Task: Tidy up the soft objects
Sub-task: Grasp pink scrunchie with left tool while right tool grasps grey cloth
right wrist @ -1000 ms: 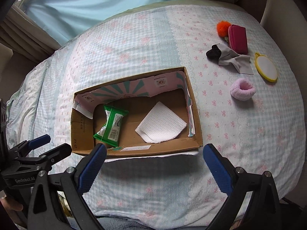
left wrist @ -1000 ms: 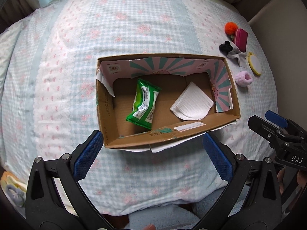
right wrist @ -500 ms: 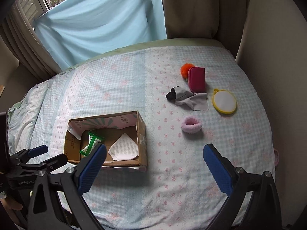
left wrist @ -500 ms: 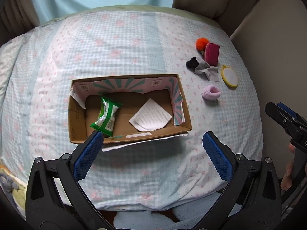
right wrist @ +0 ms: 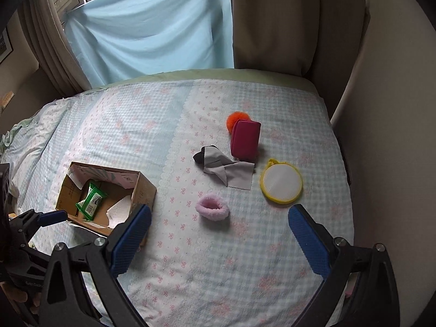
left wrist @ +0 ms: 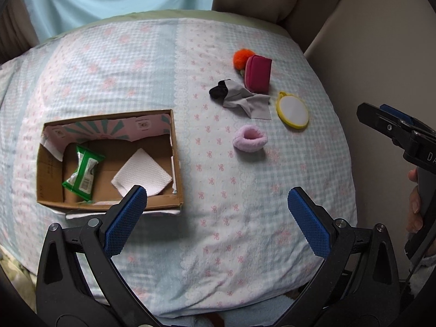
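An open cardboard box (left wrist: 177, 160) (right wrist: 144, 188) on the bed holds a green wipes pack (left wrist: 83, 173) (right wrist: 91, 200) and a white folded cloth (left wrist: 141, 175) (right wrist: 120, 208). To its right lie a pink scrunchie (left wrist: 249, 137) (right wrist: 214, 208), a grey cloth (left wrist: 245, 102) (right wrist: 229, 169) over a black item (left wrist: 218, 91), a magenta pouch (left wrist: 257, 73) (right wrist: 245, 140), an orange pom-pom (left wrist: 241, 58) (right wrist: 235, 118) and a yellow-rimmed round pad (left wrist: 292, 109) (right wrist: 281, 181). My left gripper (left wrist: 216, 222) is open and empty above the bed's near edge. My right gripper (right wrist: 219, 238) is open and empty, just short of the scrunchie.
The bed has a pale blue checked cover (left wrist: 218, 190) (right wrist: 190, 245). A beige wall or headboard (right wrist: 387, 109) runs along the right side. A light blue curtain (right wrist: 152, 32) hangs behind the bed.
Both grippers have pulled back and up from the box and shifted right. The loose objects on the right now sit nearer the middle of both views. Both stay open.
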Demonstrator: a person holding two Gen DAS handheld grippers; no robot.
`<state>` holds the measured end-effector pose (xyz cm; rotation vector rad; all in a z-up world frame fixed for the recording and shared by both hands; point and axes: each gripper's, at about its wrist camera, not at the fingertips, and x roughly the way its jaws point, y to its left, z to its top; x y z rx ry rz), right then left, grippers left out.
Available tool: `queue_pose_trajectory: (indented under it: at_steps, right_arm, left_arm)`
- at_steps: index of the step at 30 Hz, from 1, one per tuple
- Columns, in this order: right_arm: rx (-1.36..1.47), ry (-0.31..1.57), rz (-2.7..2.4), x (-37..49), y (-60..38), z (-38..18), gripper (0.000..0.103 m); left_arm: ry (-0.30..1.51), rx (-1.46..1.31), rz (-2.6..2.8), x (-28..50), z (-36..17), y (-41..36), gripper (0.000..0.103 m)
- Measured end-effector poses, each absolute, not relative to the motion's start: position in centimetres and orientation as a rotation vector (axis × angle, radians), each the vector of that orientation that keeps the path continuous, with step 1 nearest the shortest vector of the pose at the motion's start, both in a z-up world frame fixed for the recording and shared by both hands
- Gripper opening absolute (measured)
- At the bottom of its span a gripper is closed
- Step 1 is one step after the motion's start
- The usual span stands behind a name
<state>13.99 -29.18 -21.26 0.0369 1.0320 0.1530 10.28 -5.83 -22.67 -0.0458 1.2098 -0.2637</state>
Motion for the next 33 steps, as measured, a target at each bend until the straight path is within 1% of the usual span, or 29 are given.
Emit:
queue_pose_trajectory:
  at_steps: [4,10,21,24,27,30,32,33]
  right_arm:
    - [0.021,1.060,0.199,17.2,-31.1,-24.0,0.100]
    - [-0.001,1.107,0.259,21.5,-32.0,-28.9,0.100]
    - [-0.042,1.188,0.365,28.3,-31.1,-38.9,0.100]
    - [-0.054,1.205,0.382,29.8,-30.5,-41.6,0.100]
    - [-0.063,1.226,0.401,30.8,-29.9,-43.9,0.100]
    - [-0.064,1.242,0.422,31.6,-29.3,-45.5,0.100]
    - [-0.074,1.246,0.432,32.0,-28.9,-46.1,0.100]
    - [-0.079,1.248,0.435,32.4,-28.7,-46.4,0.100]
  left_arm:
    - [1.230,-0.063,-0.261,10.6,-25.4,-8.8,0.103]
    - [1.252,-0.051,-0.265,12.6,-30.8,-12.8,0.103]
    - [1.198,-0.026,-0.282,17.9,-40.1,-18.2,0.103]
    - [1.192,-0.022,-0.278,18.8,-42.6,-19.0,0.101]
    - [1.179,-0.009,-0.276,19.4,-44.5,-19.8,0.096]
    - [1.180,0.010,-0.264,20.1,-45.9,-20.4,0.088]
    - [1.183,0.013,-0.261,20.5,-46.6,-20.5,0.079]
    - [1.186,0.013,-0.259,20.6,-46.9,-20.5,0.076]
